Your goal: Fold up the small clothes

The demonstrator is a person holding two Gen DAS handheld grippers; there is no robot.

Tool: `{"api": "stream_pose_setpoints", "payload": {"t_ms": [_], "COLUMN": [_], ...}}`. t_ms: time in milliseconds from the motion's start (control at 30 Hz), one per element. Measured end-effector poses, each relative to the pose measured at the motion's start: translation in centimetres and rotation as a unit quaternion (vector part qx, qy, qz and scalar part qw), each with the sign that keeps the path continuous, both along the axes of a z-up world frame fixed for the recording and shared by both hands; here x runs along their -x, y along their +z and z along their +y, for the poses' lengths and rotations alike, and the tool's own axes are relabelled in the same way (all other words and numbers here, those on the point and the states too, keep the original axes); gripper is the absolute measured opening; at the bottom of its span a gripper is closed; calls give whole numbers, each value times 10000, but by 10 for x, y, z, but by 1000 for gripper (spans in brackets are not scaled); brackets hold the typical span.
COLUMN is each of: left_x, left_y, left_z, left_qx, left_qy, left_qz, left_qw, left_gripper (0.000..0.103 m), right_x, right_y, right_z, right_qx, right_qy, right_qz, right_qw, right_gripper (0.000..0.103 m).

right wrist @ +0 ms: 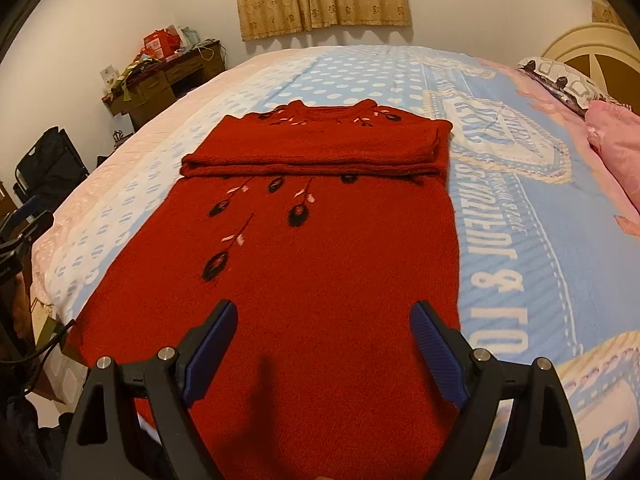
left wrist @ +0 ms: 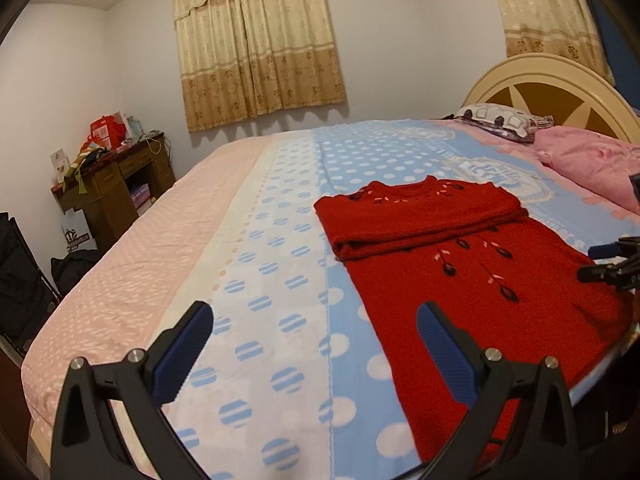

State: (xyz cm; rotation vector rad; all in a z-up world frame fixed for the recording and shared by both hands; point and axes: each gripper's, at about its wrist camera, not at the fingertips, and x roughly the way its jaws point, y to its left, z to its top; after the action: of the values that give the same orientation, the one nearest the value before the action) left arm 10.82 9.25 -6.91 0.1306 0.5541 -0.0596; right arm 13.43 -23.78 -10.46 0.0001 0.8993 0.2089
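Taking the red sweater as landmark, read left to right.

Far left of the sweater, against the wall: a dark wooden desk piled with a red box and other clutter; nearer, a black bag on the floor.

Left of the sweater: pink, then white, then blue polka-dot bedcover, bare. Above that stretch, left gripper, fingers spread wide, nothing between the blue pads, right fingertip just over the sweater's left edge; contact with the cloth impossible to judge.

Behind the sweater, on the far wall: beige patterned curtains.

The sweater itself: flat on the bed, collar away from the cameras, hem toward them. Sleeves folded across the chest in a thick band below the collar. Dark leaf and pink embroidery down the front, left of centre.

Over the sweater's lower middle, right gripper, released, fingers wide apart, empty, pointing down at the cloth. Seen from the left wrist view as dark fingertips at the sweater's right edge.

Right of the sweater: blue bedcover with white lettering. Farther right, toward the headboard: a patterned pillow and a pink pillow.
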Motion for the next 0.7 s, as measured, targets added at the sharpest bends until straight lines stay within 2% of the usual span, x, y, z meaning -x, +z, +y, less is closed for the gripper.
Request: {"api": "stream_pose_setpoints", "payload": {"t_ms": [200,467,700], "left_x": [24,39,37], "left_y": [-2,-29,-52], "left_z": [-5,-18,-26], "left_qx": [-87,13,645], "left_qy": [-160,-416,-685], "left_qz": [-31,426,1033], "left_qw": [9998,9982,9902], "left_gripper": [103,103,103], "right_x": [13,38,64], "right_y": [2,7,7], "right_z": [2,4,4], "right_qx": [14,17,128], "right_qy": [42,127,129], "right_qz": [-21,-48,-84], "right_qw": [10000,9999,9998], "right_gripper": [88,88,88]}}
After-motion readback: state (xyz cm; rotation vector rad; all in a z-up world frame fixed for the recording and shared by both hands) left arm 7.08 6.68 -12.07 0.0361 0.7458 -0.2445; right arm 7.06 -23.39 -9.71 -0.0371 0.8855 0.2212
